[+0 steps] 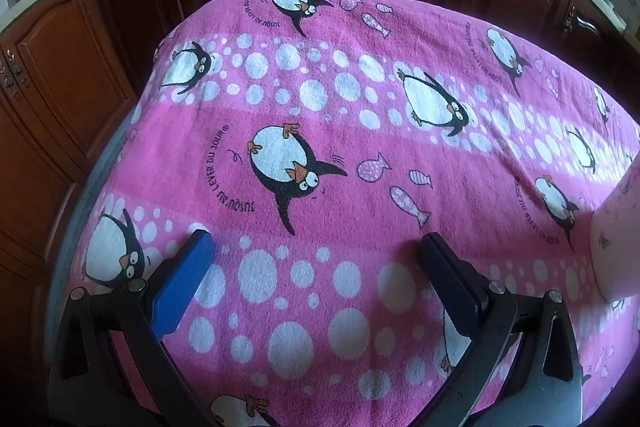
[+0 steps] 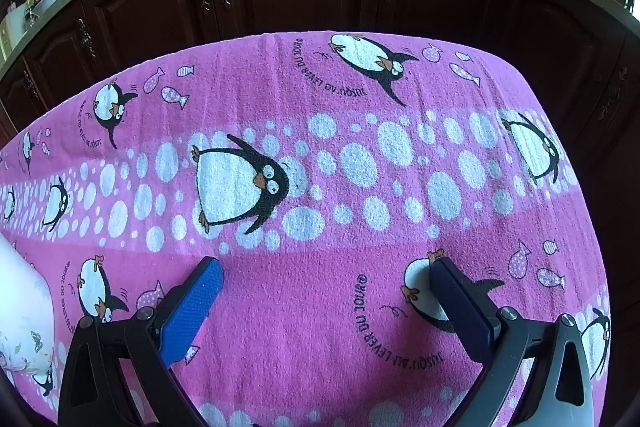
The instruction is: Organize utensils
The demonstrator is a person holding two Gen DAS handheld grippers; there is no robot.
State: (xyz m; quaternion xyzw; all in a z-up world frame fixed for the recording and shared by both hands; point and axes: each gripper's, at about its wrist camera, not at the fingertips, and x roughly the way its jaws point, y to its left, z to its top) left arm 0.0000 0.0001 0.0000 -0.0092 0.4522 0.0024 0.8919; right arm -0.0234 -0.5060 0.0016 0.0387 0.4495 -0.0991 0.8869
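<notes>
Both the left gripper (image 1: 316, 247) and the right gripper (image 2: 326, 273) are wide open and empty above the pink towel (image 1: 360, 131) on the table. No utensils are visible; only a pale container (image 1: 616, 239) stands between them.

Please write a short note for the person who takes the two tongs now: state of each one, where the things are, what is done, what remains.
Left tongs: open, empty, above the pink penguin towel.
Right tongs: open, empty, above the same towel.
Things: no utensils show in either view. A pale floral container stands on the towel between the two tongs, at the edge of both views; what it holds cannot be seen.
Done: nothing that can be seen.
Left: find the utensils, then organize them, probably into that container.
</notes>
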